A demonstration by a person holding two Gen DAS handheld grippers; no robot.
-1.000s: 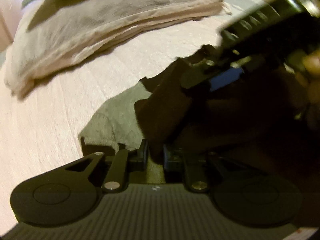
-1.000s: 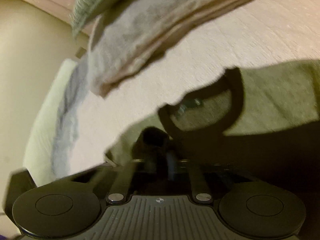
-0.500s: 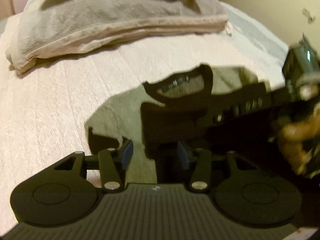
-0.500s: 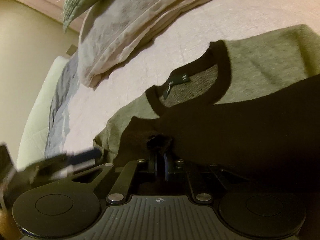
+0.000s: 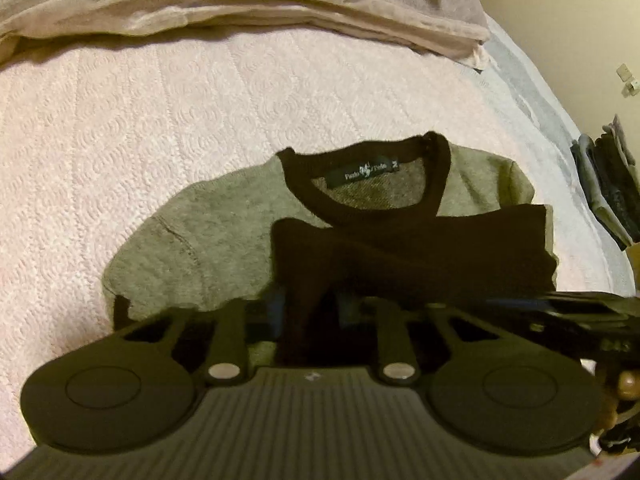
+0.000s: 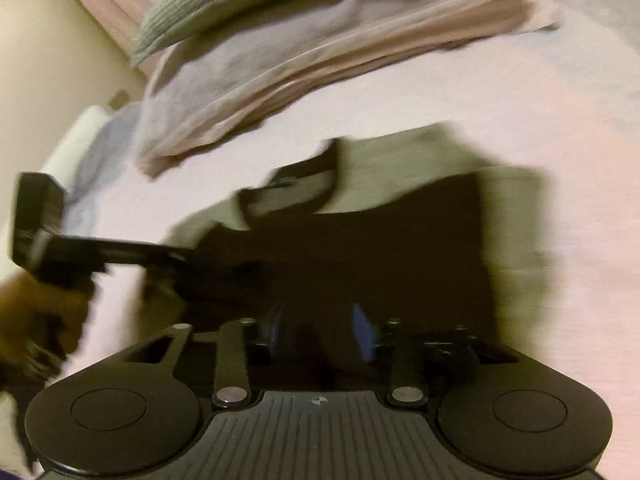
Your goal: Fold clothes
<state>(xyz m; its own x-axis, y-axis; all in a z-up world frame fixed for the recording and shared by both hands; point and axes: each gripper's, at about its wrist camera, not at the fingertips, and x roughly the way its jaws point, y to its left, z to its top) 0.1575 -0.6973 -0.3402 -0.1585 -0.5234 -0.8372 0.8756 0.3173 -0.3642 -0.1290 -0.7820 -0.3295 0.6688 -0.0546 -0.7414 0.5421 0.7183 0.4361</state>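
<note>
A grey sweater (image 5: 224, 232) with a black collar (image 5: 360, 152) lies flat on the bed, and a black part (image 5: 420, 248) of it is folded across the chest. My left gripper (image 5: 310, 310) is at the near edge of that black fold. Its jaws are closing, and black cloth fills the gap between the pads. In the blurred right wrist view, the jaws of my right gripper (image 6: 320, 330) are opening over the black cloth (image 6: 360, 248), and its pads do not press on it. The left gripper's body (image 6: 100, 248) and a hand (image 6: 32, 320) show at the left.
The sweater rests on a pale pink quilted bedspread (image 5: 120, 120). A folded beige blanket pile (image 5: 240, 12) lies beyond it, with a green pillow (image 6: 224, 4) on top. A stack of dark clothes (image 5: 612, 184) stands off the bed's right side, near the wall.
The left jaws stood wide half a second ago and have narrowed onto black cloth. The right jaws, shut on the black cloth before, have parted. Both views have shifted across the sweater.
</note>
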